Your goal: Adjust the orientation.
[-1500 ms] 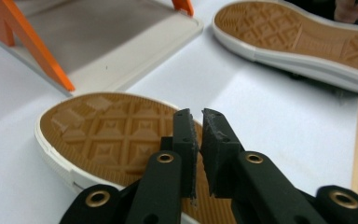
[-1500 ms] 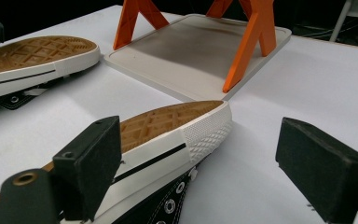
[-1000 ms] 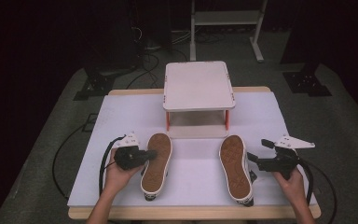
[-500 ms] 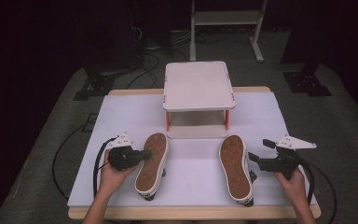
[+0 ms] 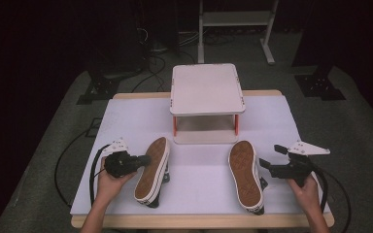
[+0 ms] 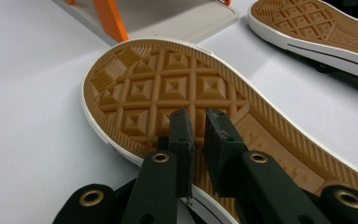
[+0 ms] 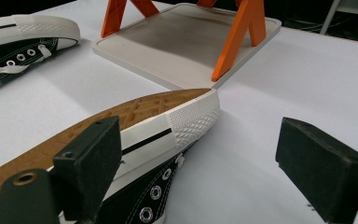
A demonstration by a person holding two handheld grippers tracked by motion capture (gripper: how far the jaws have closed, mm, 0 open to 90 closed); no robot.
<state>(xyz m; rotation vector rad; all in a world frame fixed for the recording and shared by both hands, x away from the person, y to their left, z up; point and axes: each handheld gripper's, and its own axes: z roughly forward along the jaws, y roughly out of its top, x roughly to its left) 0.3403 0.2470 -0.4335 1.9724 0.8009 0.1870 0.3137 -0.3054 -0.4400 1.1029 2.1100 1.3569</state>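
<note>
High view: two sneakers sole-up, neither lifted

Left gripper (image 5: 143, 159) hangs over the left sneaker (image 5: 151, 171), its jaws nearly shut on nothing, having just parted slightly. Right gripper (image 5: 264, 164) stands wide open beside the right sneaker (image 5: 245, 174) — the shoe's sidewall lies just inside one pad. The shelf stand (image 5: 207, 89) beyond both grippers holds nothing — likely the goal. Uppers are mostly hidden.

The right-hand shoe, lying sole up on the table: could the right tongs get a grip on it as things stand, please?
Probably yes. The right tongs stand open right beside the right-hand shoe; in the right gripper view one jaw is already at its white sidewall, the other over bare table. Nothing lies between.
</note>
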